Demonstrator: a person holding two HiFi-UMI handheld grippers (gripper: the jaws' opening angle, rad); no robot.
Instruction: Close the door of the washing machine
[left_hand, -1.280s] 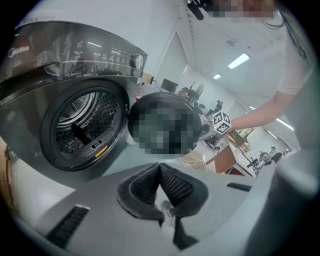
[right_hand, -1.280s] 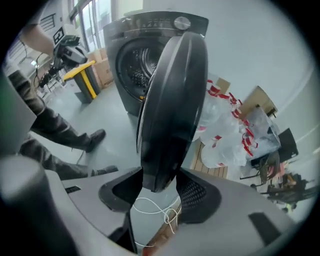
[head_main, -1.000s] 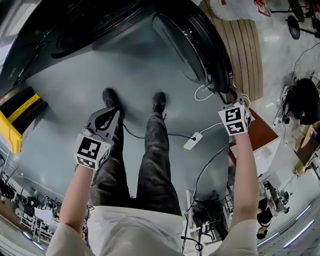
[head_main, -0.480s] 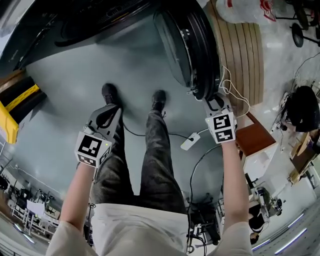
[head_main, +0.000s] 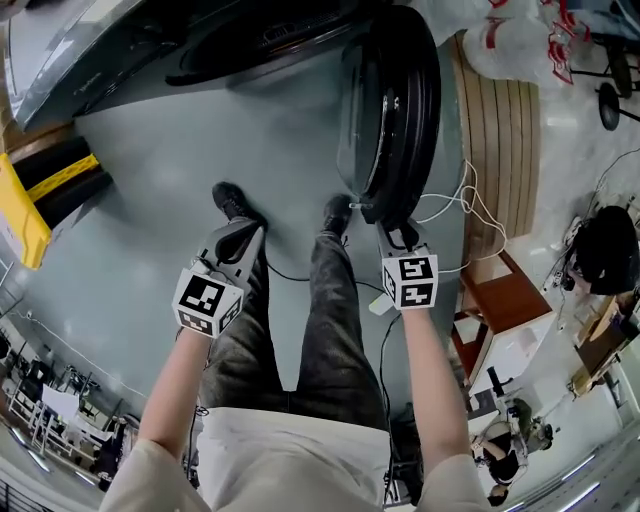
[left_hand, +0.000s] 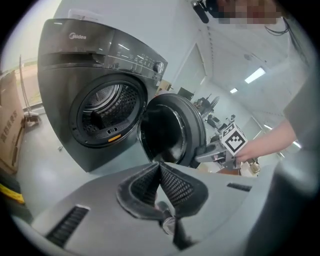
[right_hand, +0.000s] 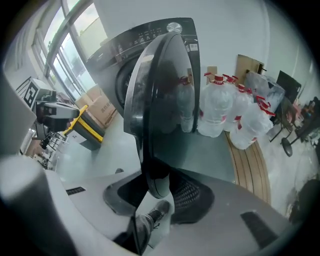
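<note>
The dark grey washing machine (left_hand: 65, 95) stands with its drum open (head_main: 262, 38). Its round door (head_main: 395, 100) is swung out, edge-on to me. My right gripper (head_main: 392, 228) is shut on the door's rim (right_hand: 157, 182); its jaws have just been opening a little, with the rim still between the pads. In the right gripper view the door (right_hand: 160, 100) rises straight up from the jaws. My left gripper (head_main: 240, 230) hangs over the floor by my left leg, well short of the machine. Its pads (left_hand: 172, 185) meet, shut on nothing.
A yellow and black box (head_main: 40, 195) sits at the left. Several water bottles (right_hand: 220, 105) stand on a wooden pallet (head_main: 500, 130) right of the door. A white cable (head_main: 455, 205) and a brown stool (head_main: 500, 295) lie near my right arm. My shoes (head_main: 335, 212) are near the door.
My right gripper has moved left with the door's rim, and the door has swung towards the machine's opening. My left gripper shifted slightly and stays shut.
</note>
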